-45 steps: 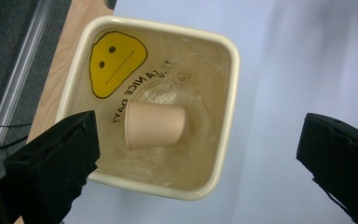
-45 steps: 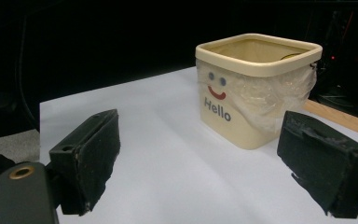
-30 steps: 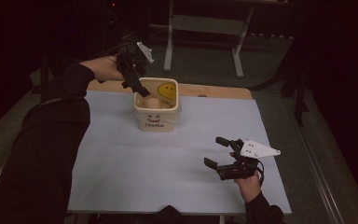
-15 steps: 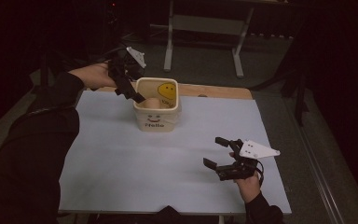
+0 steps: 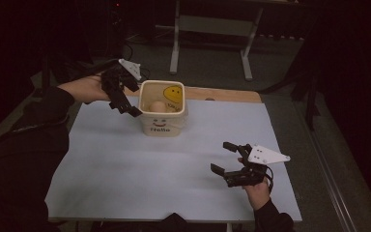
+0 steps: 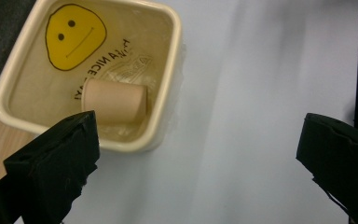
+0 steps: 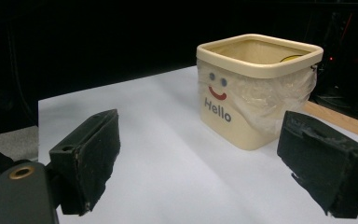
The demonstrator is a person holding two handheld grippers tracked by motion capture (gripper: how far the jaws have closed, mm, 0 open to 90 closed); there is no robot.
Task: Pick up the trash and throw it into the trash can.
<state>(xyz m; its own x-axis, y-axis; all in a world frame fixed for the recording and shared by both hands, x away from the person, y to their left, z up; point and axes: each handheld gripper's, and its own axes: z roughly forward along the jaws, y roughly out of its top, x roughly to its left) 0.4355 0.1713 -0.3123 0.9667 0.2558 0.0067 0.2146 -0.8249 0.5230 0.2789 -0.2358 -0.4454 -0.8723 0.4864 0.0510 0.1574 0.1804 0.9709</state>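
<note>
While the right gripper (image 5: 229, 159) stays spread, the left gripper (image 5: 125, 104), spread and empty, has drawn back from the tub (image 5: 163, 108).

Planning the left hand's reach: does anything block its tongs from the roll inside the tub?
Only the tub's near rim; the cardboard roll lies behind it, uncovered from above. The left tongs stand open.

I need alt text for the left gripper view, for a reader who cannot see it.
A cream tub with a yellow smiley inside holds a tan roll lying on its side. The open left gripper hovers above, one jaw over the tub's rim, the other over the pale table.
</note>
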